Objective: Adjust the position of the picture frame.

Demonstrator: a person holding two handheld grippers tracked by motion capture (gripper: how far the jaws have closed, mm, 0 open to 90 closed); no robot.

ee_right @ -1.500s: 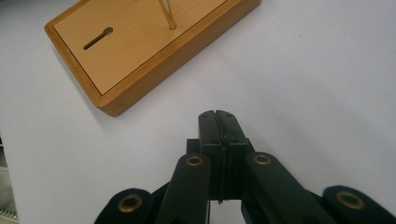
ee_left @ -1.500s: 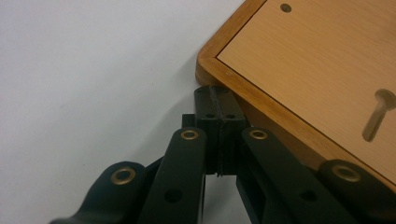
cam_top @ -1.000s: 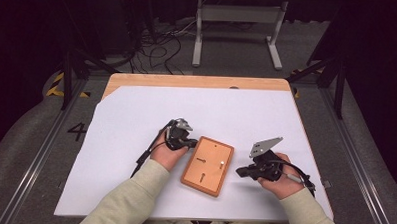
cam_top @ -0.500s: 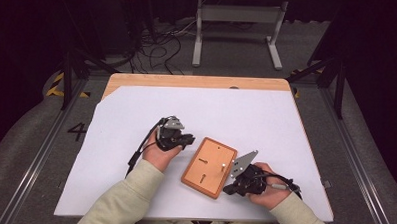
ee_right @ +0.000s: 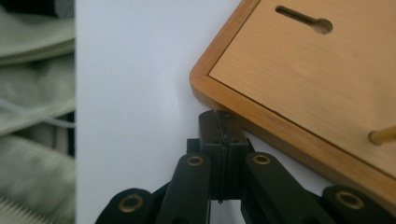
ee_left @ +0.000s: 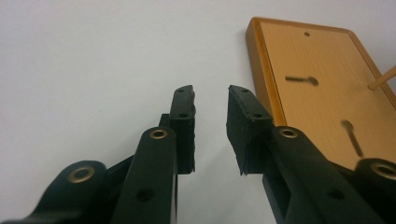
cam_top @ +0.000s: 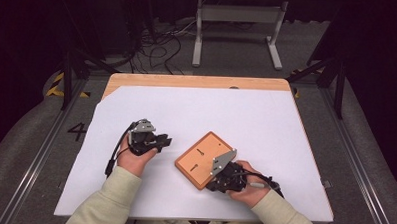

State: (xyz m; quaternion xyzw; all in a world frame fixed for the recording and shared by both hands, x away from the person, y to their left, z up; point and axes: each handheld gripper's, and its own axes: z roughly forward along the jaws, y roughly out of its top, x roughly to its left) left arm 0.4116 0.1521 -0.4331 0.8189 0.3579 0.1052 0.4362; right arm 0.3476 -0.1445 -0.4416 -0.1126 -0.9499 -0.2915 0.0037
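White bench (cam_top: 286, 125): my closed right gripper (ee_right: 223, 122) touches the flat rectangular orange wooden board (cam_top: 197, 159); left gripper (ee_left: 210, 100), just opening, holds nothing.

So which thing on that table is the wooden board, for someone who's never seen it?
On the white table, look near the front edge between the two hands. The wooden board is a flat orange-brown rectangle lying askew, with two keyhole-shaped slots in its face, the one wooden thing on the sheet.

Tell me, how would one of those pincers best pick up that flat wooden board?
Probably by its raised rim. The wooden board lies flat on the white table, too wide to span, so a jaw each side of the thin edge suits best. The left gripper, jaws just opening with nothing between them, faces the long side nearest it.
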